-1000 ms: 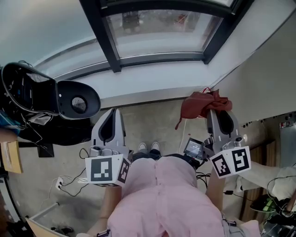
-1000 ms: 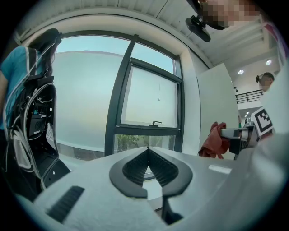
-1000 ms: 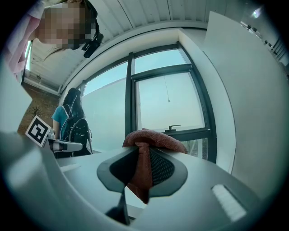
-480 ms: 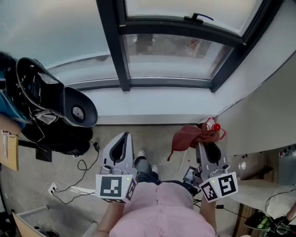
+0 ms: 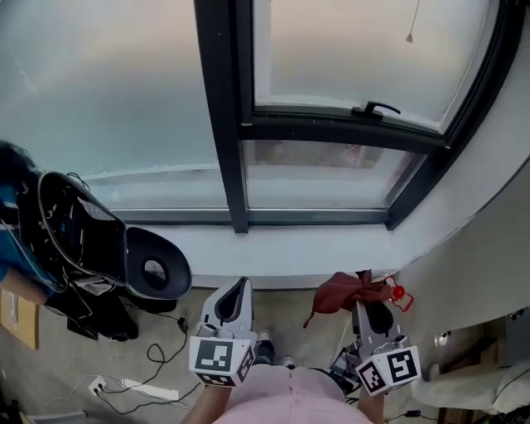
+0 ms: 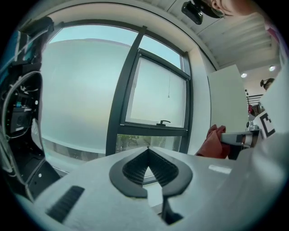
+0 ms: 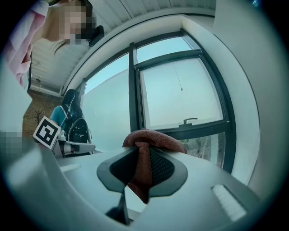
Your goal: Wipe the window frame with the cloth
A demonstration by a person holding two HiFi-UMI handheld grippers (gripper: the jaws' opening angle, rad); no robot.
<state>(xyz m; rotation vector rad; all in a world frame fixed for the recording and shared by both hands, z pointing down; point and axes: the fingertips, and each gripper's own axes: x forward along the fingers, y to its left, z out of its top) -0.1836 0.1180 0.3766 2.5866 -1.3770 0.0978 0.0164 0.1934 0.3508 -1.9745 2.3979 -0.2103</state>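
Bare concrete floor [image 5: 178,335], white sill [image 5: 281,247] running under the window frame [image 5: 222,124]. Frame is dark metal with a square-section mullion and crossbar. Frosted panes above, and a clear strip of glass low down right of the mullion. Lever handle [image 5: 374,108] sits on the crossbar right of the mullion. Thin pull cord [image 5: 411,23] hangs in front of the upper right pane. Black office chair [image 5: 108,248] stands by the sill left of the mullion, with loose cables [image 5: 161,360] and a white power strip [image 5: 142,387] on the floor near it. Curved white wall [image 5: 484,224] closes off the frame's right side.

Cloth [image 5: 346,291]: red, coarse weave, bunched, below the sill under the frame's lower right corner, not touching the frame. Right tool [image 5: 370,308] clamps it between ribbed black pads, a fold bulging over the tips. Left tool [image 5: 239,286] is below the mullion's foot, jaws closed tip to tip, nothing between them.
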